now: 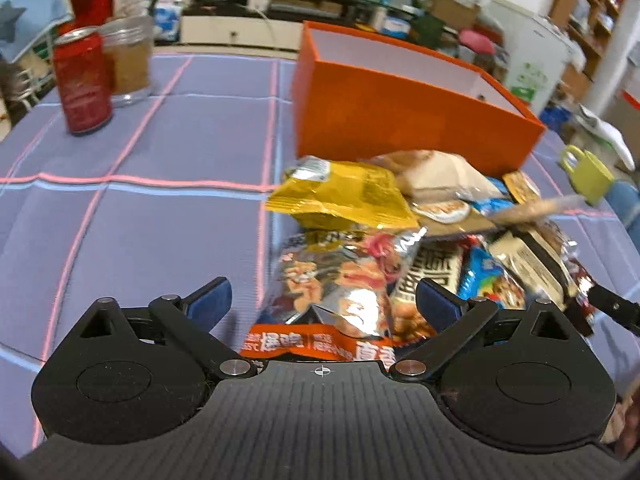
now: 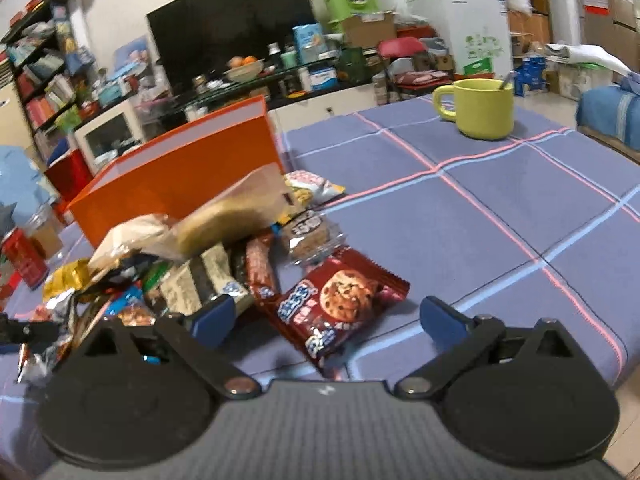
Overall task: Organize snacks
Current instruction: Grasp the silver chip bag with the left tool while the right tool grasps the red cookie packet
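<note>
Snacks (image 1: 400, 248) lie in a loose heap on the tabletop (image 1: 160, 208), just in front of an orange box (image 1: 400, 120) whose top is open, presumably the container meant to receive them.

Left wrist view: the left tongs (image 1: 322, 304) stand apart, clamped on nothing, with a silver packet (image 1: 332, 280) and an orange-labelled packet (image 1: 316, 346) lying between the pads. A yellow packet (image 1: 344, 196) sits farther off, against the near wall of the box. A red can (image 1: 82, 80) and a glass jar (image 1: 128, 60) stand far left, well apart from the heap. A green mug (image 1: 586, 172) is at the right.

Right wrist view: the right tongs (image 2: 324, 316) are also apart and hold nothing. A red cookie packet (image 2: 340, 300) lies flat at the right edge of the heap, between the pads. It is separate from the pile, so it is probably the easiest next pick. The mug stands far right, clear of the work.
</note>
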The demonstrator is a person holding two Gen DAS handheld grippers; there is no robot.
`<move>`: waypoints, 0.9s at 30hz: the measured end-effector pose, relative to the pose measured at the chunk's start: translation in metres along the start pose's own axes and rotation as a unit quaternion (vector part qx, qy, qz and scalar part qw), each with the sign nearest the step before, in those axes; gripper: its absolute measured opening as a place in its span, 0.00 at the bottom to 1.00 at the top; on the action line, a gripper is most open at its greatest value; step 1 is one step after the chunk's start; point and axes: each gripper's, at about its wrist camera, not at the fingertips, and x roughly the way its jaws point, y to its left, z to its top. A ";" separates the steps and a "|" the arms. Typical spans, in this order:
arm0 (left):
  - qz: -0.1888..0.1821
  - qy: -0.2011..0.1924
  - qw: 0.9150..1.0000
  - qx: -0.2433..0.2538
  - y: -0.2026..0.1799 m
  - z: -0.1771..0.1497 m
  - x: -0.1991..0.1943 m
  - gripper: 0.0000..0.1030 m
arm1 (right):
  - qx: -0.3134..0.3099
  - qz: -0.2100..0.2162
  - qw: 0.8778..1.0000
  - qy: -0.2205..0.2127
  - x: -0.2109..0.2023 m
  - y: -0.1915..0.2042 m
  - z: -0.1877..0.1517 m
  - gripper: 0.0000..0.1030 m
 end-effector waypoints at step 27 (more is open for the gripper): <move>0.008 0.011 1.000 0.005 -0.011 -0.003 0.004 0.81 | 0.020 -0.042 0.998 0.039 0.030 -0.033 0.046 0.67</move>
